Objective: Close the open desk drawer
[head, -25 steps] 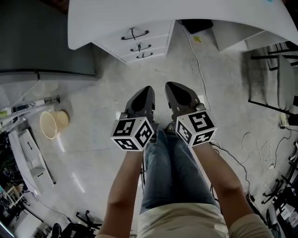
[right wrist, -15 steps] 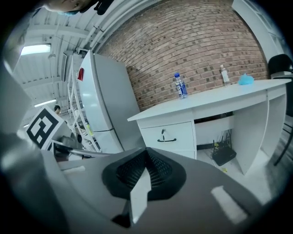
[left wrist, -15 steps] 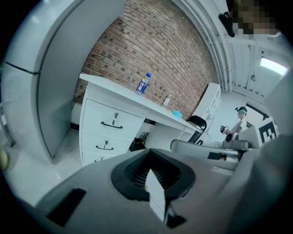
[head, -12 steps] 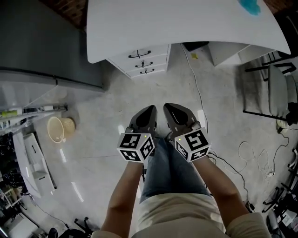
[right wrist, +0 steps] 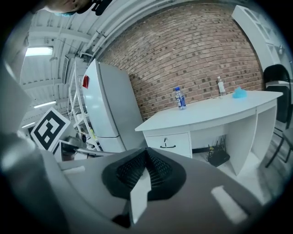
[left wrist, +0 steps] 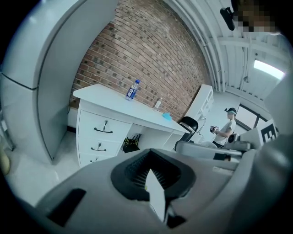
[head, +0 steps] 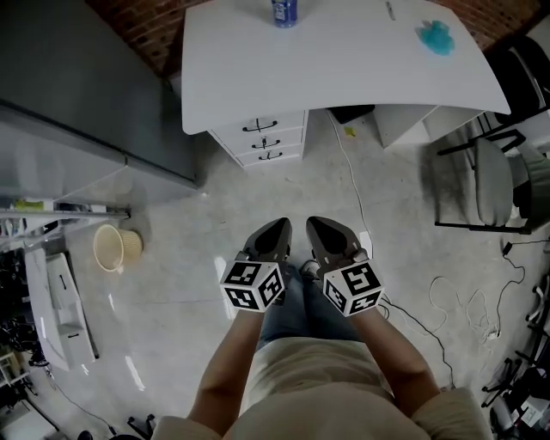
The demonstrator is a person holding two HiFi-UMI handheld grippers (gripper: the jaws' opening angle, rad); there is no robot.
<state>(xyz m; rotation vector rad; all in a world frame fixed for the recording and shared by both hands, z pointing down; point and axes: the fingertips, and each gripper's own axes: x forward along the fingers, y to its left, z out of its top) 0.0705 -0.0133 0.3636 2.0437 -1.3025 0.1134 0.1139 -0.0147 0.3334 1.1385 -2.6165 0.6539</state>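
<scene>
Head view: the drawer stack (head: pixel 262 142) is seen at upper centre, under the left end of the white counter (head: pixel 344 69). Its three white fronts with dark handles appear flush. The left gripper (head: pixel 273 230) and right gripper (head: pixel 320 229) are held side by side at lower centre, well apart from the stack, above a pale grey floor (head: pixel 189 223) crossed by cables (head: pixel 355 185). A blue-labelled bottle (head: pixel 284 10) stands at the top edge, and a grey fridge (head: pixel 77 112) fills the upper left.

Left gripper view: the jaws are pressed together with nothing between them. The stack is shown at left centre before a brick wall (left wrist: pixel 151 55). The bottle's label cannot be read.

Right gripper view: the jaws are likewise closed and empty. Only the top drawer front (right wrist: pixel 167 144) is shown, at centre. A red sticker (right wrist: pixel 85 81) on the fridge is illegible.
</scene>
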